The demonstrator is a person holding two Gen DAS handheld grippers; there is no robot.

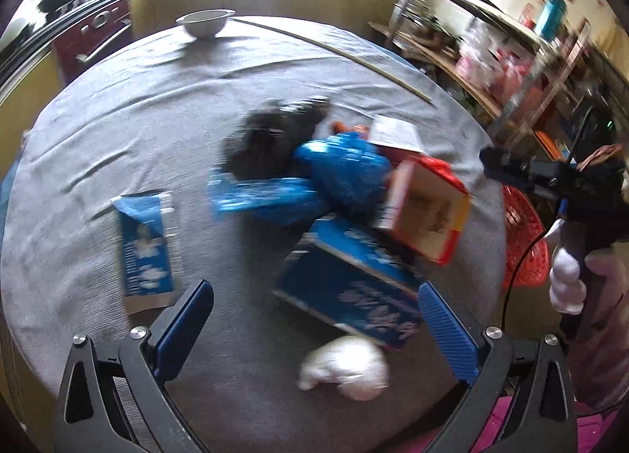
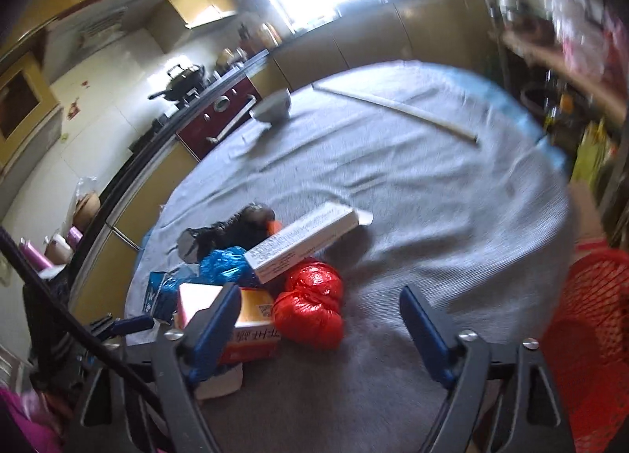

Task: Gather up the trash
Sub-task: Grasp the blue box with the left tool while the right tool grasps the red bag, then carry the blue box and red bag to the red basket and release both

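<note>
A pile of trash is seen on a grey-clothed round table (image 2: 432, 197): blue box (image 1: 354, 292), blue bag (image 1: 342, 170), red bag (image 2: 310, 303). Both grippers, left gripper (image 1: 314, 335) and right gripper (image 2: 322, 331), are held open and empty (red basket (image 2: 589, 335) at far right). One item should be straddled squarely before closing.

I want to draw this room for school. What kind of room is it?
Most likely a home kitchen. A black wok sits on a stove against the tiled wall, a long counter runs under the bright window, and a white bowl stands on the cloth-covered round table.
</note>
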